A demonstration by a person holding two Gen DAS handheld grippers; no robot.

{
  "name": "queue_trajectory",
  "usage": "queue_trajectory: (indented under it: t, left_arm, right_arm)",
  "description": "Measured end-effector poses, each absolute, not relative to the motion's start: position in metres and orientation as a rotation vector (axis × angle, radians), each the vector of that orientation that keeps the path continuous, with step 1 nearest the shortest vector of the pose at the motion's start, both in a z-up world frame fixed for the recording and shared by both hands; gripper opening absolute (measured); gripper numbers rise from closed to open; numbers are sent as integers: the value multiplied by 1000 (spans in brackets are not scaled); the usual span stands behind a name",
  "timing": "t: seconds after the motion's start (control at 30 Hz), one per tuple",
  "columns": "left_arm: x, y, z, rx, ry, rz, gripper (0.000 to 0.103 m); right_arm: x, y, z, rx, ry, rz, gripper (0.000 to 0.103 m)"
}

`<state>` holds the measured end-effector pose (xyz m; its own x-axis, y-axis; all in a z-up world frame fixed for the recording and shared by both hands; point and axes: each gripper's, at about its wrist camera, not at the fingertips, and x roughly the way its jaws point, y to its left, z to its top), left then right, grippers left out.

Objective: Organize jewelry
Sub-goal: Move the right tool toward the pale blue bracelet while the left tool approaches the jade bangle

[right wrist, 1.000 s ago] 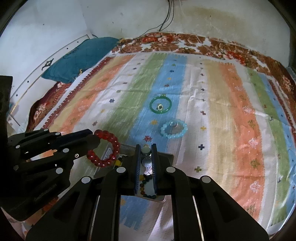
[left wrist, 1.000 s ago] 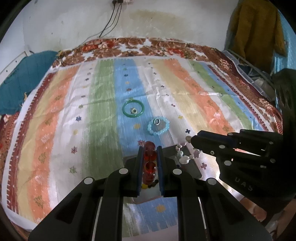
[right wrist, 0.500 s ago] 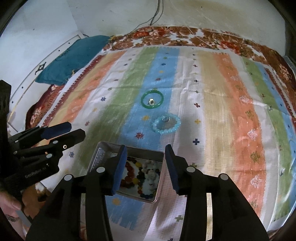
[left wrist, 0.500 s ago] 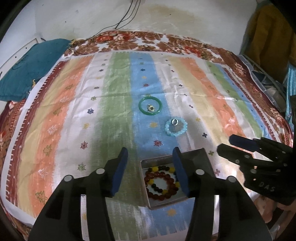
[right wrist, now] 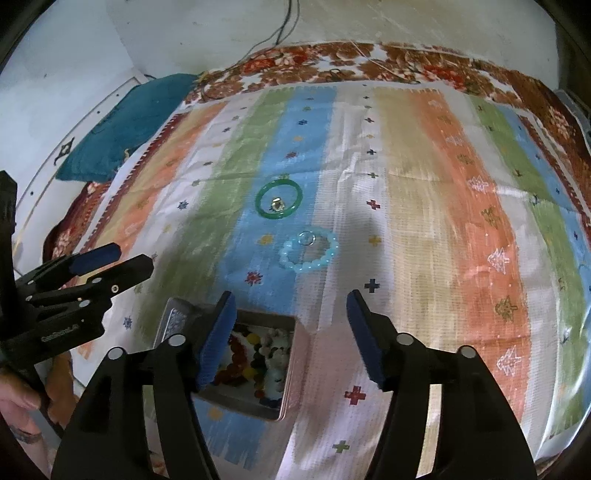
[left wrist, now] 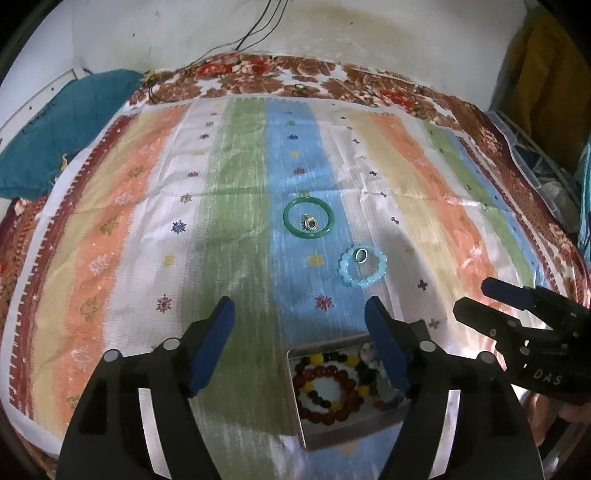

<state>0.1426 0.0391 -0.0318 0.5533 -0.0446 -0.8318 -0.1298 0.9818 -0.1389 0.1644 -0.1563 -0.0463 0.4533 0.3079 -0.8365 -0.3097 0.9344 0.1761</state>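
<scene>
A metal tin (left wrist: pixel 314 434) (right wrist: pixel 288 376) on the striped cloth holds a red bead bracelet (left wrist: pixel 325 393), a dark and yellow bead bracelet and a white one. A green bangle (left wrist: pixel 308 217) (right wrist: pixel 279 199) with a small ring inside lies further out. A light blue bead bracelet (left wrist: pixel 363 267) (right wrist: pixel 308 249) with a ring inside lies just nearer. My left gripper (left wrist: pixel 301 319) is open and empty above the tin's left side. My right gripper (right wrist: pixel 290 308) is open and empty above the tin's right side.
The striped cloth (left wrist: pixel 122 236) covers a bed with a floral border. A teal pillow (left wrist: pixel 55 136) lies at the far left. Cables hang down the white wall (left wrist: pixel 258 29). A yellow garment (left wrist: pixel 546 66) hangs at the far right.
Both grippers opened and let go: the red bracelet and the white bracelet dropped into the tin. Both grippers then lifted back and opened wider.
</scene>
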Motion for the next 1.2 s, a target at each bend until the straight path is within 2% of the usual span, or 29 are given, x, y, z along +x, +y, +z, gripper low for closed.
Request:
queue_trajectory:
  t: [0.77, 1.2]
  left_arm:
    - [182, 64, -54, -289, 1002, 30, 75]
    - [206, 63, -68, -221, 1016, 75, 75]
  right_arm:
    - [199, -142, -61, -97, 1032, 329, 71]
    - [218, -138, -74, -114, 1048, 296, 71]
